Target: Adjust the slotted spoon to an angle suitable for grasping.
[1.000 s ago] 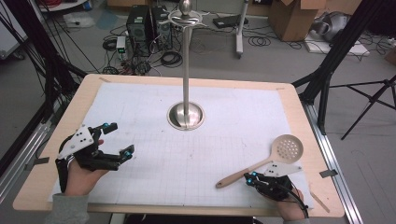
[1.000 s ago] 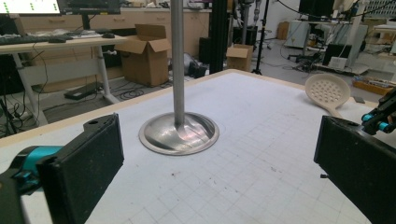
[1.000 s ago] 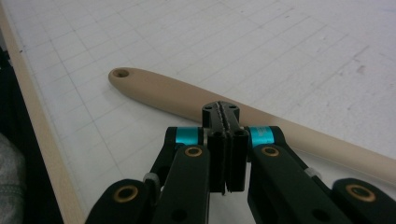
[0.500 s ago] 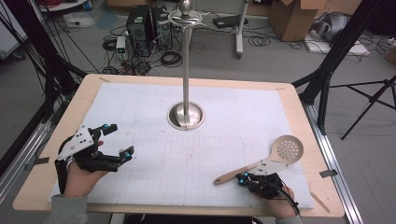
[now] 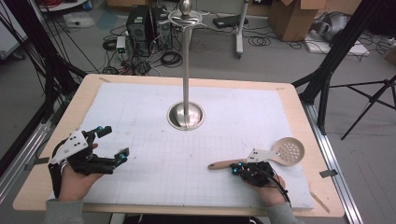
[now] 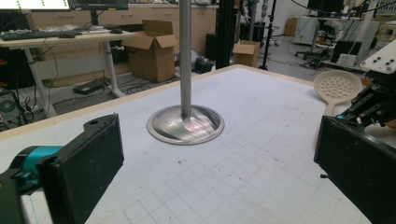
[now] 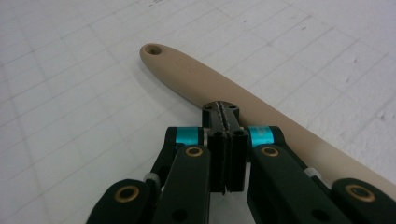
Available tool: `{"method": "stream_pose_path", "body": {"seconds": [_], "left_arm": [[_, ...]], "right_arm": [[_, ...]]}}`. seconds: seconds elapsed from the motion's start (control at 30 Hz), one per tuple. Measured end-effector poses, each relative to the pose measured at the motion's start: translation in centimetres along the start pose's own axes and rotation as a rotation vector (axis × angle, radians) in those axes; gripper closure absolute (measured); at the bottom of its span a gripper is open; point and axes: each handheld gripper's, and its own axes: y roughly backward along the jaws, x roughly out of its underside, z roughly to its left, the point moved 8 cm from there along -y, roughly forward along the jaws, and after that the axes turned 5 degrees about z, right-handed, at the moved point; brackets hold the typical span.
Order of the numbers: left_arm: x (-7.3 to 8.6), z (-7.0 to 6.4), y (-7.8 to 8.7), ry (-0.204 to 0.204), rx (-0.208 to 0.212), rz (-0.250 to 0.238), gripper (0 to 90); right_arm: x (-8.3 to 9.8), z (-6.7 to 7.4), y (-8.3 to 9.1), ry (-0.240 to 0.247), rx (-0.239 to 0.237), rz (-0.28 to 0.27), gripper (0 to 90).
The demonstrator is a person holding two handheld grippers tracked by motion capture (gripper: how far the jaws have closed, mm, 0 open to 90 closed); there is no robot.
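A wooden-edged table (image 5: 299, 107) carries a white gridded mat (image 5: 187, 154). Up from the mat's far middle rises a metal stand (image 5: 186, 70), a thin pole on a round shiny base (image 6: 185, 124).

The left claw (image 5: 111, 142) sits low at the near left of the mat, held in a hand (image 5: 74, 182), and its jaws stand wide apart with nothing between them. In the left gripper view the stand's base lies ahead, between the two black jaws and well beyond them.

The right claw (image 7: 225, 110) rests at the near right of the mat. Its jaws are pressed flat together, with no gap showing and nothing caught between them. Their tips lie against the near edge of a beige slotted spoon (image 5: 261, 156), about midway along its handle (image 7: 210, 84); whether they actually touch it I cannot tell. The handle's end, with its small hanging hole, points away to the claw's left. The round, holed bowl (image 6: 337, 86) lies to its right, flat on the mat.
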Motion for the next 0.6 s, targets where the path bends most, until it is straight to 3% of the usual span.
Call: {"method": "stream_pose_path", "body": {"seconds": [0.27, 0.6], "left_arm": [[0.0, 0.0, 0.2, -0.004, -0.003, -0.004, 2.5], [0.1, -0.1, 0.0, -0.005, 0.012, 0.009, 2.7]], "right_arm": [[-1.0, -0.8, -1.1, -0.026, 0.01, -0.001, 90.0], [-2.3, -1.9, -2.3, -0.028, 0.064, -0.003, 90.0]]}}
